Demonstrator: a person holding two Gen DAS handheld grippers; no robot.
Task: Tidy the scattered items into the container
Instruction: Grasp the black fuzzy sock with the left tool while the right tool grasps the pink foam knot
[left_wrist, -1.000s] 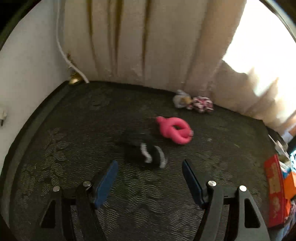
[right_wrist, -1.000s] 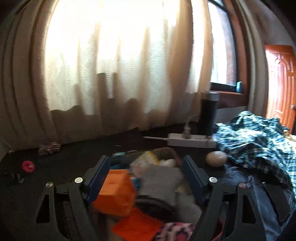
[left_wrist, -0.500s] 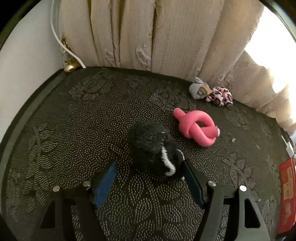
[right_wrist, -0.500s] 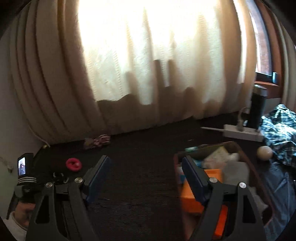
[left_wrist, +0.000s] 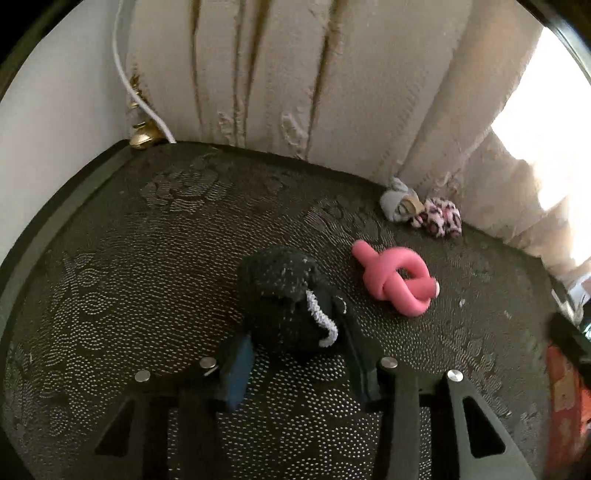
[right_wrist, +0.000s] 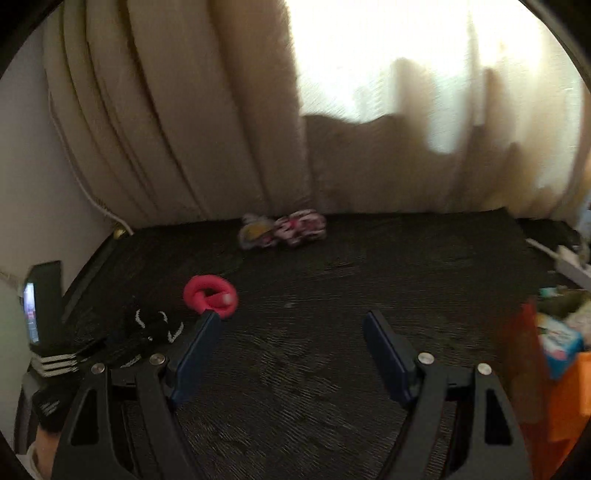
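Note:
My left gripper (left_wrist: 295, 354) is shut on a black sock bundle with white stripes (left_wrist: 284, 299) that rests on the dark patterned surface (left_wrist: 147, 277). A pink knotted toy (left_wrist: 397, 282) lies just right of it. A grey and pink-spotted sock bundle (left_wrist: 421, 212) lies by the curtain. In the right wrist view my right gripper (right_wrist: 291, 328) is open and empty above the dark surface; the pink toy (right_wrist: 208, 295) is ahead on its left, the sock bundle (right_wrist: 284, 229) lies farther back, and the container (right_wrist: 561, 354) with several items is at the right edge.
A beige curtain (left_wrist: 295, 81) hangs along the back. A white cable (left_wrist: 133, 92) runs down the left wall. A red-orange box (left_wrist: 565, 398) shows at the right edge. A white power strip (right_wrist: 572, 264) lies at the far right.
My left gripper has closed on the black sock bundle. My right gripper has swung left, away from the container, toward the pink toy and the socks.

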